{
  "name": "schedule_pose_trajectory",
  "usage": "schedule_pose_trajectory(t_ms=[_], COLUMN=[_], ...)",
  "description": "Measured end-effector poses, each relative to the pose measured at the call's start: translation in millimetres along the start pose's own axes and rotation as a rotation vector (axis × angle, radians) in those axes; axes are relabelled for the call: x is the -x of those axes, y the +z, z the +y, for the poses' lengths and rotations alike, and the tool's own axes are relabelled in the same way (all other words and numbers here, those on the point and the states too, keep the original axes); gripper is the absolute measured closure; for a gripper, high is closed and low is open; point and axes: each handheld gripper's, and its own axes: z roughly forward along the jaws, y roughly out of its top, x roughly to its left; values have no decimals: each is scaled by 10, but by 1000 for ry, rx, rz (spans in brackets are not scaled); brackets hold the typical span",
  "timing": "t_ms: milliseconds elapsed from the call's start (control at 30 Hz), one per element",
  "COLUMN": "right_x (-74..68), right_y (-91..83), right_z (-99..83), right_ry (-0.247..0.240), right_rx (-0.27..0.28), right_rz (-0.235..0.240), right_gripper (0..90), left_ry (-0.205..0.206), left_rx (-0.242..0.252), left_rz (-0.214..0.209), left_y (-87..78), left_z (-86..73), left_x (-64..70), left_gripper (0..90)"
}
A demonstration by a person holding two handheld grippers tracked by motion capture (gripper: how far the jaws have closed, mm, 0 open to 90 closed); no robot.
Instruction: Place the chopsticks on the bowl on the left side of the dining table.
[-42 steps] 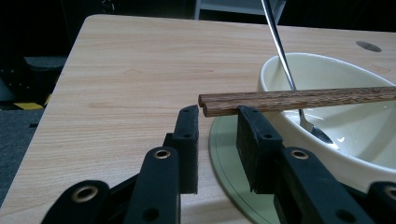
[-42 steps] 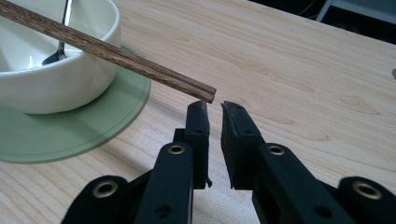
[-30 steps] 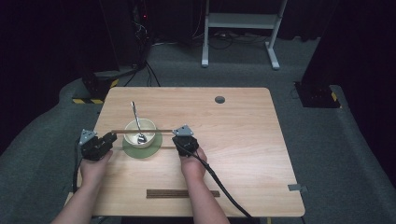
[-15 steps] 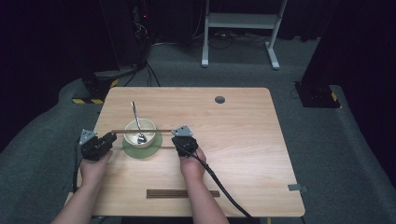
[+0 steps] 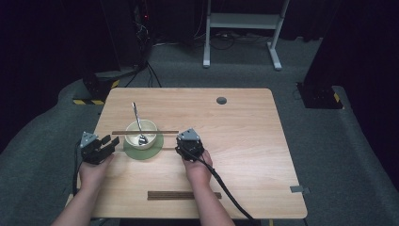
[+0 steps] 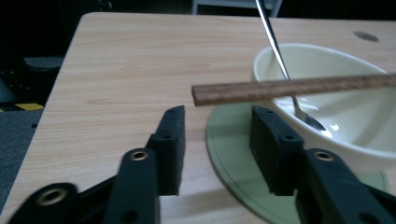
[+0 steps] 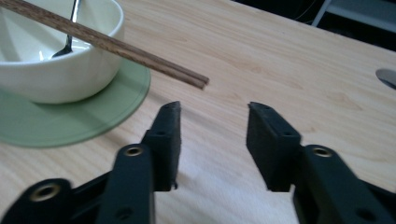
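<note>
Black grippers both gaped empty beside the bowl.
Right gripper (image 5: 187, 149) had backed slightly off the chopsticks (image 5: 145, 132), left lying across the bowl (image 5: 140, 133); left gripper (image 5: 107, 143) hovered open: placement looked finished.

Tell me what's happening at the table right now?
A person holds tongs in each hand on either side of a cream bowl on a green plate. A spoon leans in the bowl and a pair of chopsticks lies across its rim. The left tongs and the right tongs are both open, each near one end of the chopsticks, gripping nothing. Another pair of chopsticks lies near the table's front edge.
</note>
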Motion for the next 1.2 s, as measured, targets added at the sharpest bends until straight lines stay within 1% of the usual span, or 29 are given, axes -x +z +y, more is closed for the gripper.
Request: schedule_pose_trajectory(t_ms=[100,133,233,300,333,400,467,500,567,600,633,700,733,767,800,833,900,933,967,1200], right_x=[134,172,347,483,561,731,916,1003,1159,1232,1313,1433,1471,1532,1566,1614,1658,1676,1683,1677], right_y=[-141,-178,-342,-462,-525,-654,-764,-811,-901,-945,-1001,-1074,-1094,-1117,-1124,-1125,-1111,-1114,-1116,-1101], right_z=[-83,-110,-256,-369,-428,-555,-697,-776,-944,-1026,-1117,-1226,-1257,-1303,-1328,-1365,-1417,-1422,-1425,-1416], right_ry=[19,21,40,50,52,66,77,75,62,61,65,81,87,100,115,141,150,163,158,171], right_rx=[-19,-22,-32,-33,-30,-35,-54,-70,-96,-106,-114,-127,-136,-150,-157,-171,-196,-199,-199,-205], right_rz=[23,26,33,27,22,14,11,7,-19,-32,-49,-60,-63,-67,-69,-72,-85,-77,-78,-91], right_gripper=[421,404,364,343,335,316,302,304,301,294,294,289,284,279,272,259,248,238,231,209], left_ry=[35,45,62,93,97,105,136,159,211,225,228,211,198,199,190,185,189,189,192,197], left_rx=[-21,-31,-67,-104,-129,-175,-217,-227,-247,-236,-231,-244,-251,-256,-258,-261,-262,-262,-262,-261], left_rz=[-24,-35,-68,-78,-84,-85,-76,-70,-56,-47,-42,-52,-61,-62,-66,-68,-71,-73,-74,-84], left_y=[-125,-163,-260,-294,-299,-301,-295,-288,-281,-292,-292,-278,-265,-262,-254,-250,-244,-241,-239,-233], left_z=[-60,-81,-180,-255,-291,-370,-453,-499,-570,-576,-581,-579,-575,-573,-571,-569,-566,-565,-564,-560], left_x=[63,97,225,318,358,422,469,494,535,553,563,568,569,568,563,557,557,557,556,552], left_gripper=[448,427,376,358,343,297,271,271,257,252,249,244,235,214,206,199,190,188,187,191])
